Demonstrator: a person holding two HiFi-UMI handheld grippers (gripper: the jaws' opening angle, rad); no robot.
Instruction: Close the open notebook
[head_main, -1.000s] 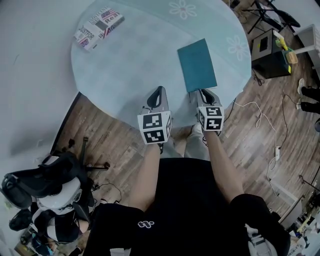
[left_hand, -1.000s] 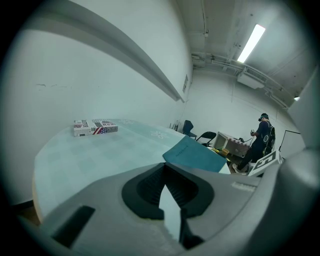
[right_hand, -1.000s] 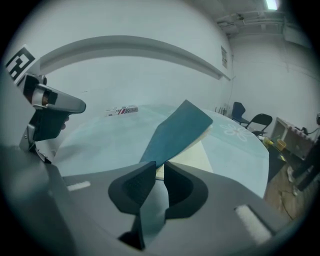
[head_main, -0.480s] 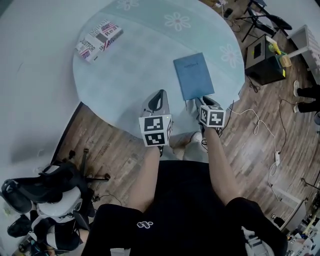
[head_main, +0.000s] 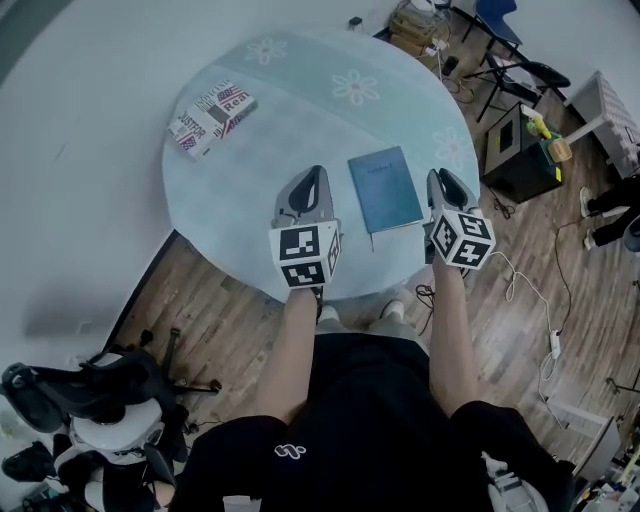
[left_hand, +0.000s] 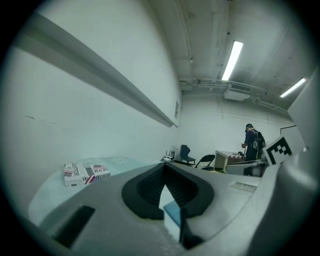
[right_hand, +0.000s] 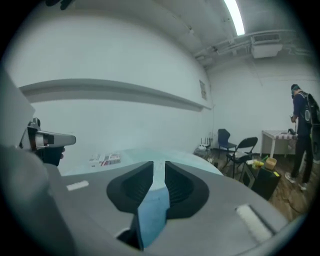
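Notebook (head_main: 385, 190) lies closed and flat at centre right of the frame on the round table (head_main: 240, 160), so I judge the job done. I hold my left gripper (head_main: 314, 176) just left of it, fingers (left_hand: 145, 187) tip to tip on nothing. My right gripper (head_main: 441, 178) hovers to its right, fingers (right_hand: 132, 187) narrow, closing and empty. Both are clear of the cover so it stays shut.

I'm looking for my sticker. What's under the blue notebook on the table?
The blue notebook lies closed and flat on the round pale blue table, so only tabletop shows around its edges. Anything right beneath it is covered by the notebook and cannot be seen.
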